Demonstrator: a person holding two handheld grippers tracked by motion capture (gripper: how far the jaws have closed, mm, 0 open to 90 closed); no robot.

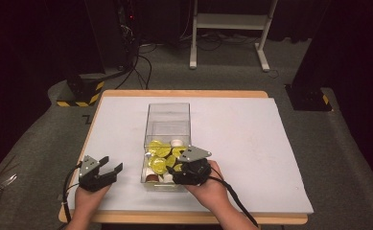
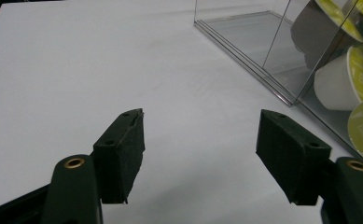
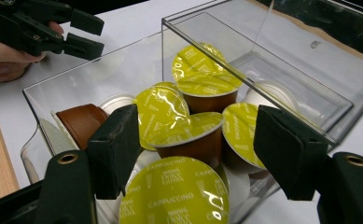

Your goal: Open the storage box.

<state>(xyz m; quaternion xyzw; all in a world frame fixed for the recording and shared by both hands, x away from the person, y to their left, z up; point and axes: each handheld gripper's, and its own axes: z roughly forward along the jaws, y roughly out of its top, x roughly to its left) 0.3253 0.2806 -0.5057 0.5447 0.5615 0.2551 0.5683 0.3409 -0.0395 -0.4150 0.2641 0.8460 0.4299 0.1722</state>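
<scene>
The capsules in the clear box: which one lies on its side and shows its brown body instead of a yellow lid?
The brown capsule at the left edge of the pile, against the box wall. It shows its bare brown side; the others show yellow foil lids.

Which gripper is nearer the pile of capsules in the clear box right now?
Right. The right gripper hangs open directly over the capsules at the near end of the clear box. The left gripper sits open over bare table, off the box's left side.

Yellow-green foil lids point(image 3: 175, 196) on brown and white capsules point(image 3: 82, 122), clear box point(image 1: 168, 115), white table point(image 1: 251, 139)
</scene>
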